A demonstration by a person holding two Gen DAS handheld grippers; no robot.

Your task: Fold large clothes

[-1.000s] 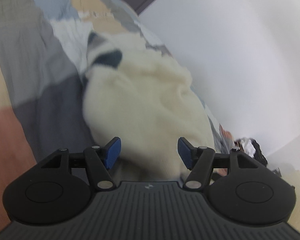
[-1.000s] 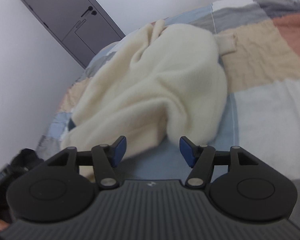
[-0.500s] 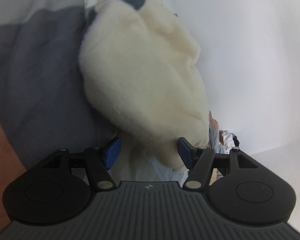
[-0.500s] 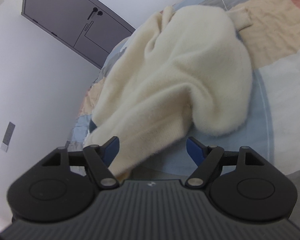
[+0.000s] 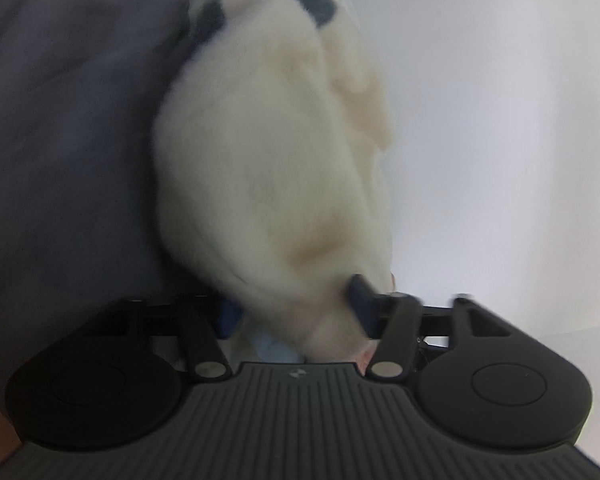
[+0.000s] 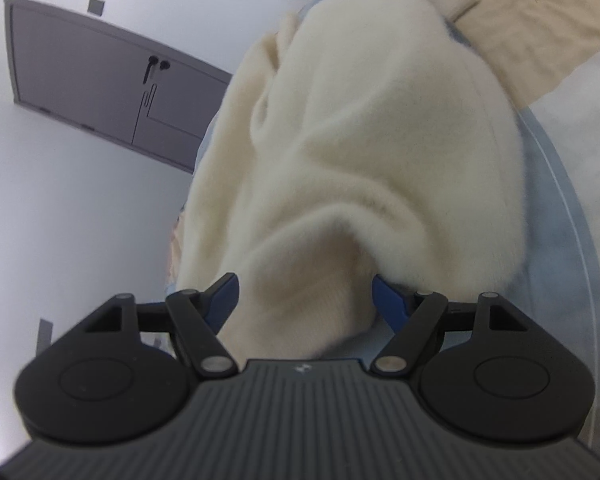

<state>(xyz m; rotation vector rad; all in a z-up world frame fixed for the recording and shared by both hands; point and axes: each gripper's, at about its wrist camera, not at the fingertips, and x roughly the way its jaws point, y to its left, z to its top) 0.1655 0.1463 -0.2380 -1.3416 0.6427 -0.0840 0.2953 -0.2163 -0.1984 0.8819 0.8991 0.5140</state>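
Left wrist view: the left gripper has just been closing, and the near end of the cream fleece garment sits between its blue pads. The right pad presses into the pile; the left one is half hidden and blurred, so I cannot tell whether the bite is complete. The garment runs from 6 o'clock up to 12 o'clock, lying on the grey patch of the bedspread, with dark trim at its far end.

Right wrist view: the right gripper stands wide, released, with a thick fold of the fleece between its 2 pads. The garment heaps toward 12 o'clock over the pale blue bedding.

It looks soft, light, bulky and limp: best pinched at an edge or corner.
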